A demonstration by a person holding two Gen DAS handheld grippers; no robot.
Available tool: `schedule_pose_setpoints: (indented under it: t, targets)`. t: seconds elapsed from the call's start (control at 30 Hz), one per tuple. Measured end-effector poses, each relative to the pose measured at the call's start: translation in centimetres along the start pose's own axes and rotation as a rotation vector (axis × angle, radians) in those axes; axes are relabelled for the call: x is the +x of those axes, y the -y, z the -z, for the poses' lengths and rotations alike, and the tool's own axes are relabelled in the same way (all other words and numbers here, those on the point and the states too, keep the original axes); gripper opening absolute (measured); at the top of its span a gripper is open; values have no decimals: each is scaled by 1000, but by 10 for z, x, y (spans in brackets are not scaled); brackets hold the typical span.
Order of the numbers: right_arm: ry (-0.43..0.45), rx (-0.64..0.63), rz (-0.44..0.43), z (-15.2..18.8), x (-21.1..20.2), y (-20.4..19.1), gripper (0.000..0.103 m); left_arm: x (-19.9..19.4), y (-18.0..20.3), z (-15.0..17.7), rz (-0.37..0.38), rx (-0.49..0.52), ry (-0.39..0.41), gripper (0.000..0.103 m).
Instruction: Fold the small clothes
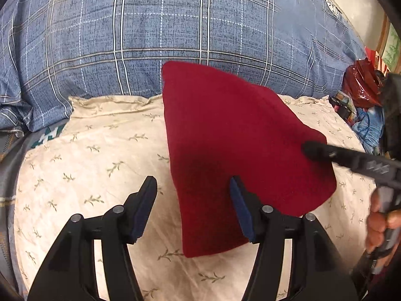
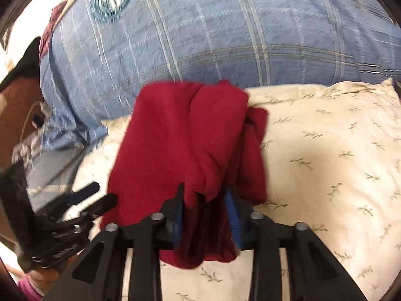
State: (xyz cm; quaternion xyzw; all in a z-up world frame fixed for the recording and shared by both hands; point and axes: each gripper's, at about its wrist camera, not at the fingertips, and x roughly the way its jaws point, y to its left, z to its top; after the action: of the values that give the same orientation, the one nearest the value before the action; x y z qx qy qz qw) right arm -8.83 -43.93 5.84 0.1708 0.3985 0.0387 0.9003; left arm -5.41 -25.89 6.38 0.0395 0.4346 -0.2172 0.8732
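A dark red cloth (image 1: 225,135) lies on a cream leaf-print pillow (image 1: 87,165). My left gripper (image 1: 193,188) is open and empty, its jaws astride the cloth's near left edge. My right gripper (image 2: 205,195) is shut on a bunched edge of the red cloth (image 2: 175,145), with fabric folded over and hanging between the fingers. In the left wrist view the right gripper (image 1: 310,150) reaches in from the right and pinches the cloth's right edge. In the right wrist view the left gripper (image 2: 95,195) shows open at the left.
A large blue plaid pillow (image 1: 175,30) lies behind the cream pillow. A red plastic bag (image 1: 361,85) and blue items (image 1: 371,125) sit at the far right. The cream pillow (image 2: 325,150) extends to the right of the cloth.
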Motion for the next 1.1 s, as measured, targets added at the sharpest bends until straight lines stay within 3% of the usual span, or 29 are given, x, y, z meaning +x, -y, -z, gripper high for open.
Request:
schedule_pose_setpoints:
  t: [0.2,0.33,0.47,0.57,0.7,0.87,0.9,0.97,1.03,1.1]
  targets:
    - [123,-70,11,-16,-17,-25,38,9,-3,-5,0,-3,-5,62]
    - [102,-140,13,-23,6,-41,32,13,-2,-6,2,-4,-1,65]
    - [40,-160,193,-19,45,-26,31,13,-5,-9,42,-10,6,71]
    - [47,-109,131,-12,52,-4,32,14,-13,-14,113,-40,26,76]
    - [54,-131,133,-11,48,-5,34,21,-24,-24,156,-92,12,78]
    - [102,-53,51,-10,40,5,47,34,-31,-29,215,-126,-16,80]
    - [120,-44,49,-11,37,6,72,36,-32,-29,219,-125,-11,80]
    - [157,-23,127,-12,36,13,96,39,-34,-29,224,-124,-12,81]
    - [181,5,99,-12,35,23,95,43,-34,-31,234,-129,-17,82]
    - [117,54,2,-15,44,39,94,49,-34,-32,240,-129,-22,83]
